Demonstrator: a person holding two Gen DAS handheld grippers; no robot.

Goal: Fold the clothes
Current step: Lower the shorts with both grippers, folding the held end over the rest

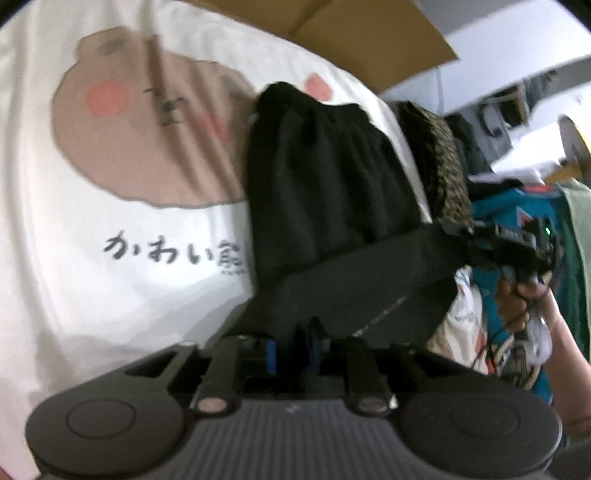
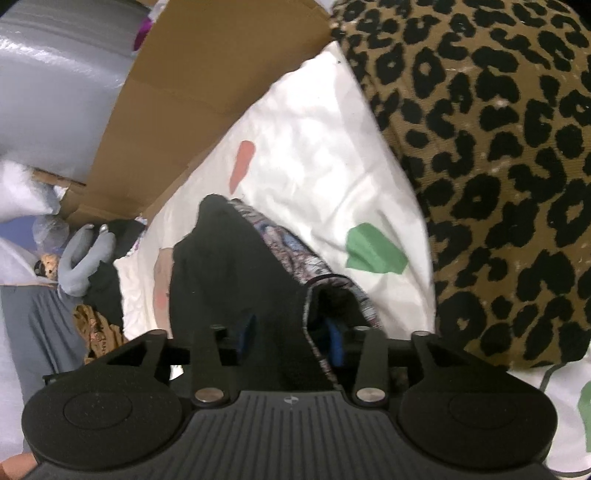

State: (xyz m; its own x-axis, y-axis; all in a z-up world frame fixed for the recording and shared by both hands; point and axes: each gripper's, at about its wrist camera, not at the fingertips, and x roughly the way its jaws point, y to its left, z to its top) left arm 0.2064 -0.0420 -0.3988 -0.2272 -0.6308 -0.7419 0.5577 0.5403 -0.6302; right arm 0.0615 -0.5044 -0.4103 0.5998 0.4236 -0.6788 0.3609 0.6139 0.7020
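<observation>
On white sheet (image 1: 92,277): black garment (image 1: 325,192) (bunched).

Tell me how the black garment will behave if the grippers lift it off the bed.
Probably floppy: the black garment already drapes in soft gathers and sags between the left gripper and right gripper. Likely light, since the thin fabric bunches easily between the fingers. It may slip free, as the cloth looks only loosely caught and the pads do not clearly press on it.

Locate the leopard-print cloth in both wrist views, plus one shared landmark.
Left wrist: leopard-print cloth is a narrow strip right of centre, beyond the black garment.
Right wrist: it fills the upper right.
Shared landmark: brown cardboard along the top.
</observation>
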